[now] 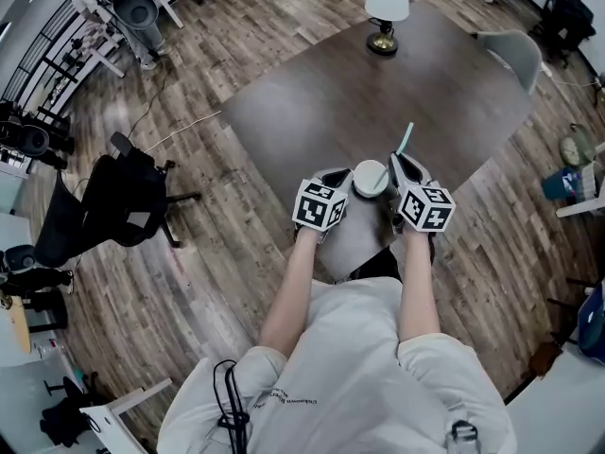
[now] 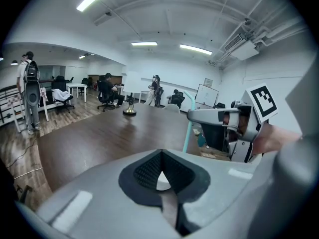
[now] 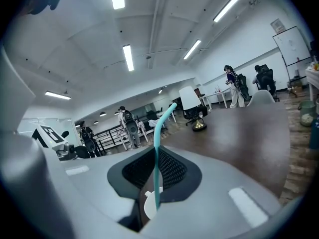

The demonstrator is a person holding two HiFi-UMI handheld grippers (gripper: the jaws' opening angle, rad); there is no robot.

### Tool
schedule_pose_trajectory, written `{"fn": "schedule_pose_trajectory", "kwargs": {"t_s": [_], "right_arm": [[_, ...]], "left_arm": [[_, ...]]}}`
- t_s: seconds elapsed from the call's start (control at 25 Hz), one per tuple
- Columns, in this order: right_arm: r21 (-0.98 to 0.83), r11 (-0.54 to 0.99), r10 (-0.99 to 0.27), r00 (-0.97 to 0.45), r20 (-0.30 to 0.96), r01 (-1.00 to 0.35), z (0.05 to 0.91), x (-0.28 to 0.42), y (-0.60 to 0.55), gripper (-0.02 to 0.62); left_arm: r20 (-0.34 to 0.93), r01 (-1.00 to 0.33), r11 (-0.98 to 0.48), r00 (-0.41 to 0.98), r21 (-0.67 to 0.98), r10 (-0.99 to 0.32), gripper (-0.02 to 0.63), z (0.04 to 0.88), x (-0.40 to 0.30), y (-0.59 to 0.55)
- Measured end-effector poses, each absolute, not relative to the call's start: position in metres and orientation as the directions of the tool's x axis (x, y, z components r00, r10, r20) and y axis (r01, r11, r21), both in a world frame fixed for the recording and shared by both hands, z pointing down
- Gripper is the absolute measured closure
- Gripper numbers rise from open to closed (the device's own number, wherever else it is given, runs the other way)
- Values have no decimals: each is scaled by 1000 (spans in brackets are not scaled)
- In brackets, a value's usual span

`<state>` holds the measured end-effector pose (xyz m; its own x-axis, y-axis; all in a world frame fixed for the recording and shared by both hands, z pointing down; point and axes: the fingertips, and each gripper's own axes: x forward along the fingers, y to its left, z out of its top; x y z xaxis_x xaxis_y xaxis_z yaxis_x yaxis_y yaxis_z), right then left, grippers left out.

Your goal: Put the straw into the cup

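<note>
**Straw**: one. Thin teal tube, smooth plastic by the look of it, with its top bent over to one side. It stands nearly upright in the right claw, just right of the cup and outside it. Its lower end is hidden.

**Cup**: one. Round, with a flat white lid. It stands near the bench's near edge, between the two claws.

**Claws:** two, grey moulded shells with black mesh-textured pads. Each carries one cube of black-and-white square markers.
- Right claw: pads closed on the straw.
- Left claw: pads drawn together, holding nothing, just left of the cup.

**Bench**: one. Dark brown wood-grain top.

**Lamp**: one, at the bench's far edge. White shade on a round brass-coloured base.
</note>
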<state>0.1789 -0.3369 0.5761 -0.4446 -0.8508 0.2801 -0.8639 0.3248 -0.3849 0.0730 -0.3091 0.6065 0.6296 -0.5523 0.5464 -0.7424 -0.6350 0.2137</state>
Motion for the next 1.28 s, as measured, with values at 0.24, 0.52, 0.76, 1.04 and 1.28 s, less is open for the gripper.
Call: {"fn": "schedule_pose_trajectory", "kwargs": {"t_s": [0.24,0.52,0.76,1.04,1.28], "right_arm": [[-337,287,-868,-392,305,-897,598,177,-340,548],[-329,313,-830,-425,360,-891,620,165,-339,548],[-327,323,-810,-438,391,-888,637,159,-338,548],[-308,350,-794,-455,404,-885,645,151,-341,548],[-282,375,-771,-466,434,-883,653,145,-347,548]], "left_arm": [[534,-738,-643,635,205,-558,606,603,80,-310],[531,-737,-644,637,207,-559,606,603,86,-315],[542,-741,-640,630,205,-556,606,610,84,-316],[554,-746,-635,621,200,-554,606,615,81,-317],[561,-749,-633,615,195,-555,606,618,84,-321]]}}
